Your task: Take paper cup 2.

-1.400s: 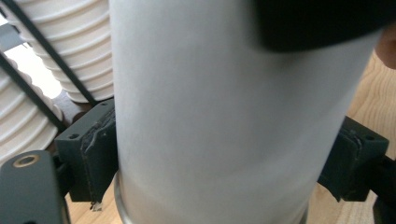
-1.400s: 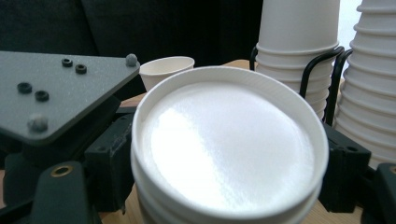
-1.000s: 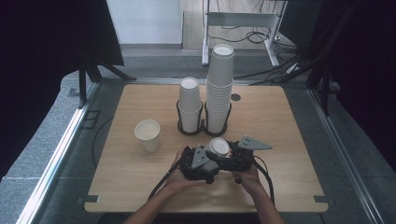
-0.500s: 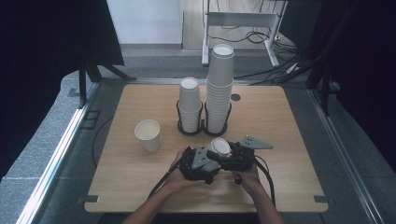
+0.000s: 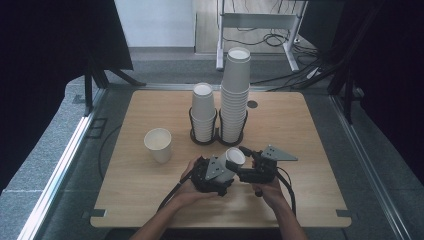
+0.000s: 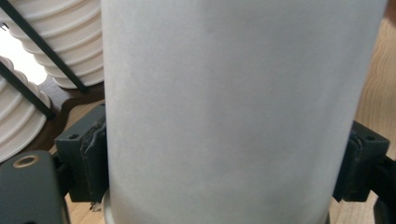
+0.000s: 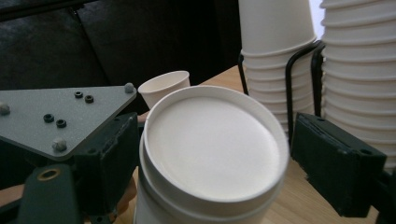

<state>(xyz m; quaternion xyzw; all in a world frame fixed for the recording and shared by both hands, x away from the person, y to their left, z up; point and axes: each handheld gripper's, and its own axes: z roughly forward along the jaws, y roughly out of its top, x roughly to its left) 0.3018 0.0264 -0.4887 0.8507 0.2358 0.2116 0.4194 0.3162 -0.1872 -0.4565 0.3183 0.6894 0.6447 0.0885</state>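
Note:
A white paper cup hangs just above the table's front centre, between both grippers. My left gripper has just been closing its jaws, and its pads now press the cup's wall from both sides. My right gripper comes in from the right, and its jaws have just been opening around the cup's round end. Its right pad stands clear of the cup. A second rim shows just under that end, as of a nested cup.
A single empty cup stands on the table to the left. Behind the grippers, a black wire holder carries a short cup stack and a tall one, both close to the held cup.

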